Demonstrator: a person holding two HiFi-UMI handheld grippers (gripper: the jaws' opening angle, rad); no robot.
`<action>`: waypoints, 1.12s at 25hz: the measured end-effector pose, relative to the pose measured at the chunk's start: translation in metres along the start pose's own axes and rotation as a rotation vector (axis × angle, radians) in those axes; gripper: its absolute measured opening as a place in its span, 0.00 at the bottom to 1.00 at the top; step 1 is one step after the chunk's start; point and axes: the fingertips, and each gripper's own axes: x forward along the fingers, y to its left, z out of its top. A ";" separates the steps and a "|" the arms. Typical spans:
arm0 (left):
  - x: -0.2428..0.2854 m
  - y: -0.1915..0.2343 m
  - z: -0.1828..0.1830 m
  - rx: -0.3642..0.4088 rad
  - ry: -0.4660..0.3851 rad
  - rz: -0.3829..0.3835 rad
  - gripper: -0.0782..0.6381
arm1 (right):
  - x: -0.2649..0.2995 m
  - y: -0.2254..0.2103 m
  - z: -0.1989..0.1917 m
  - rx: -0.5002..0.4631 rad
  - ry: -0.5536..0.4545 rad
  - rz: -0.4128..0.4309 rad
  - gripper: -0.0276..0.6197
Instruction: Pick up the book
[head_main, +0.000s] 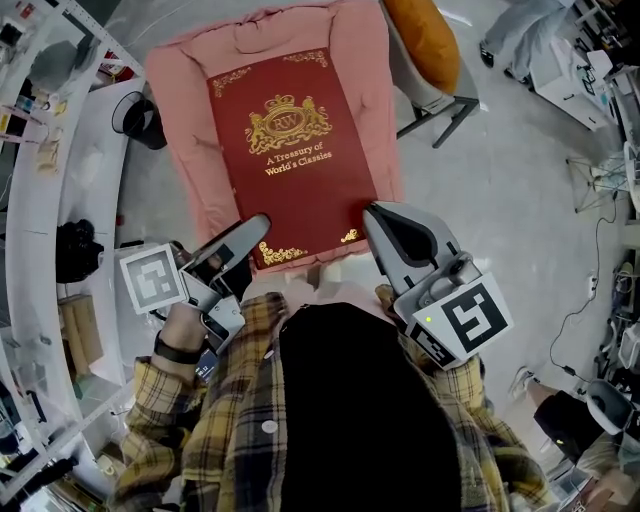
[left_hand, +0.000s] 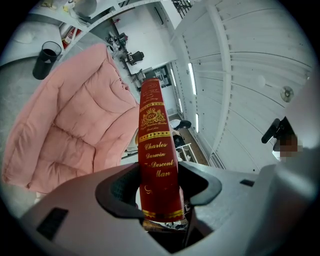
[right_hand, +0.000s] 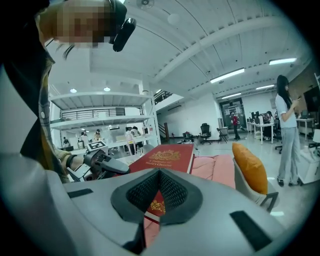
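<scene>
- The book (head_main: 290, 150), dark red with gold lettering and a crest on its cover, lies flat over the pink cushion (head_main: 180, 90). Its near end is raised clear of the padding.
- The left gripper (head_main: 255, 228) is at the cushion's near edge. Its jaws are partly spread and clamped on the book's near left corner, one above the cover and one below.
- In the left gripper view the spine runs straight up between the two dark pads (left_hand: 120, 187), both pressing on it, and the cushion shows to the left.
- The right gripper (head_main: 385, 215) is at the cushion's near right edge, its tip against the book's near right corner. Its jaws are closed together with nothing between them.
- A black cup (head_main: 140, 120) stands on the white worktop (head_main: 100, 180) just left of the cushion.
- An orange pillow (head_main: 425, 40) rests on a seat right of the cushion.
</scene>
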 end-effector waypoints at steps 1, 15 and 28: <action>-0.002 0.002 0.000 0.004 -0.004 -0.022 0.44 | 0.000 0.001 0.000 -0.003 0.003 0.002 0.07; -0.004 -0.002 -0.007 -0.018 0.000 -0.010 0.44 | -0.005 0.009 0.002 -0.020 0.027 0.019 0.07; 0.000 -0.006 0.003 0.020 0.044 0.001 0.44 | -0.001 0.027 -0.001 -0.028 0.029 0.022 0.07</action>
